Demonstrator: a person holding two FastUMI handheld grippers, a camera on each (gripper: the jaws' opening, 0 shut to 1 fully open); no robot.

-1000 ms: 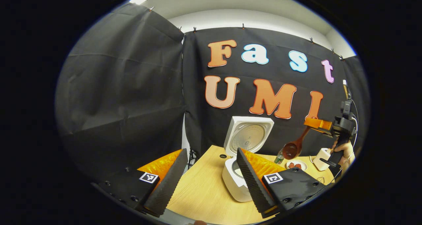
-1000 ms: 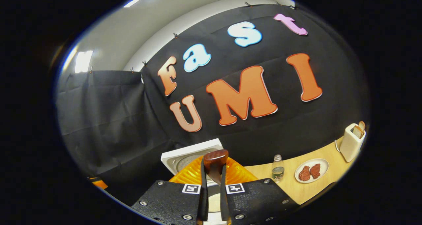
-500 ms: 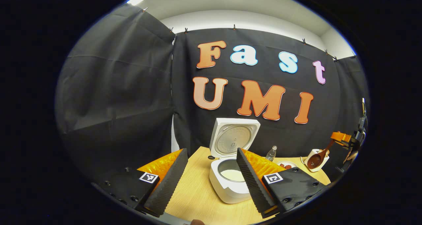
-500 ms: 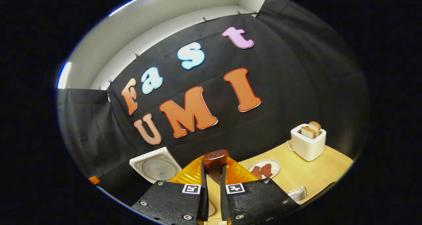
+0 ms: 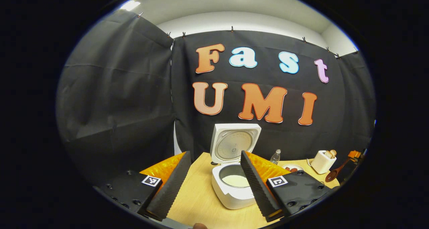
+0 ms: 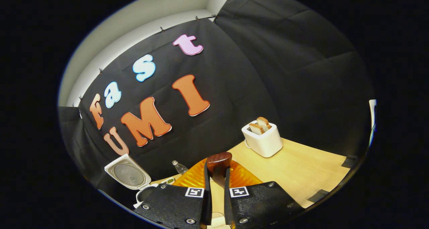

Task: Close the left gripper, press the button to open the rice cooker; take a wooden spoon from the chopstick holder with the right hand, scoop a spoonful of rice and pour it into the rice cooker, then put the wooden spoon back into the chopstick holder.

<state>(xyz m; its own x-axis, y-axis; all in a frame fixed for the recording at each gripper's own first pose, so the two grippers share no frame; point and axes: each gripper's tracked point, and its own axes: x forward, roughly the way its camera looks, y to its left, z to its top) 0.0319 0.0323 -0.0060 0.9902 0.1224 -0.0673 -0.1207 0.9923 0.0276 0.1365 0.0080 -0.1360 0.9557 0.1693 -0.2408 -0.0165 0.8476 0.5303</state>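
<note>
Black cloth walls close in a pale wooden tabletop [image 6: 301,175]. Nearest in the right gripper view, the right tool [image 6: 217,175] is clamped on the handle of the wooden spoon [image 6: 218,161], whose end pokes up between its fingers. Beyond it stand a white toaster [image 6: 264,143] holding bread slices, a small bottle [image 6: 179,168], and at the left edge the rice cooker's raised lid [image 6: 126,174].

In the left gripper view, the left tool [image 5: 214,182] hangs with its fingers well apart, gripping nothing. Just past them the rice cooker [image 5: 234,185] sits open with white rice in its pot. Farther right, the spoon's bowl [image 5: 331,175] hangs low near the toaster [image 5: 322,162].

Judging by this, rice has been poured and the spoon is on its way back to the chopstick holder, which I cannot pick out. The next move calls for lining the spoon up over the holder and lowering it in before letting go.

Compared with a second ago, the spoon has swung away from the cooker, rightward and lower, and the right camera has turned toward the toaster.
</note>
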